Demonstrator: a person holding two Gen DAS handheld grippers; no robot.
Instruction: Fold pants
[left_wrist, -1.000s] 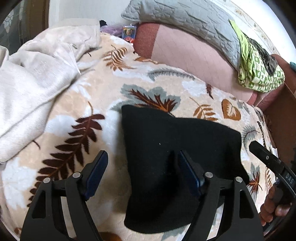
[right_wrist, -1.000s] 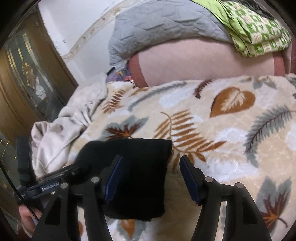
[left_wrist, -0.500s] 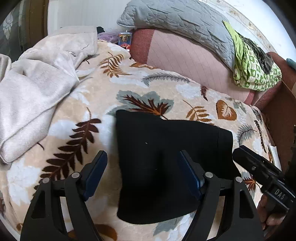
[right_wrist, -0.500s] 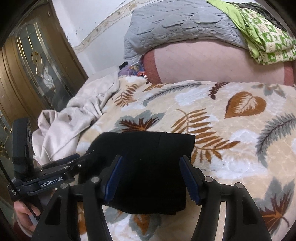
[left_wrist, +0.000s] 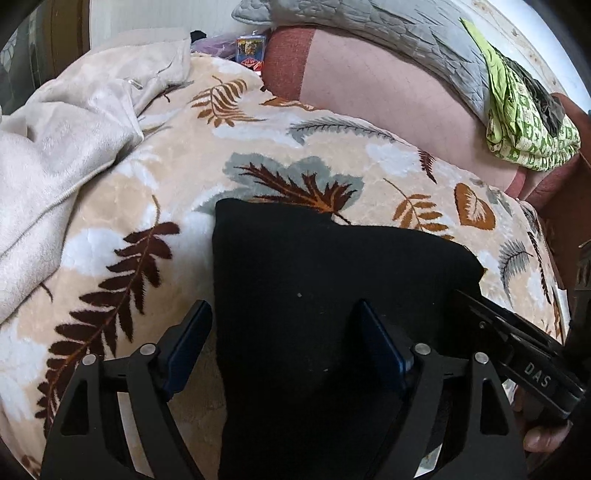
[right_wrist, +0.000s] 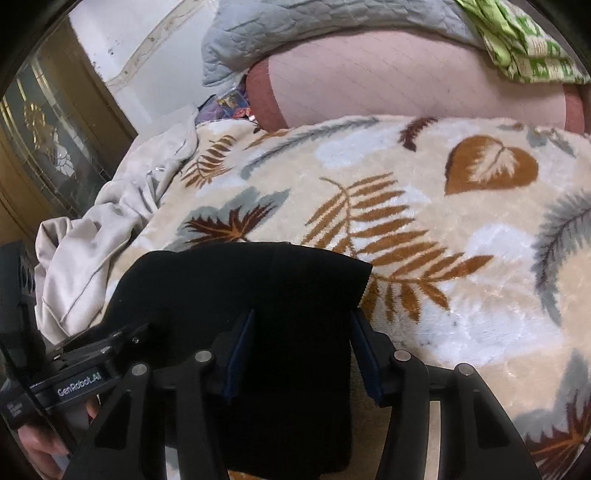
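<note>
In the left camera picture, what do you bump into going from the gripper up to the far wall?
Left gripper → black pants → leafy blanket → pink cushion → grey quilt.

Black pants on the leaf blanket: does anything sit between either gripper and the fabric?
Nothing visible does. The black pants lie directly under the open left gripper and open right gripper, on the leaf blanket.

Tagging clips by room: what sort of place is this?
Likely a bedroom. The black pants lie on a bed's leaf-print blanket, with a pillow and grey quilt at its head.
</note>
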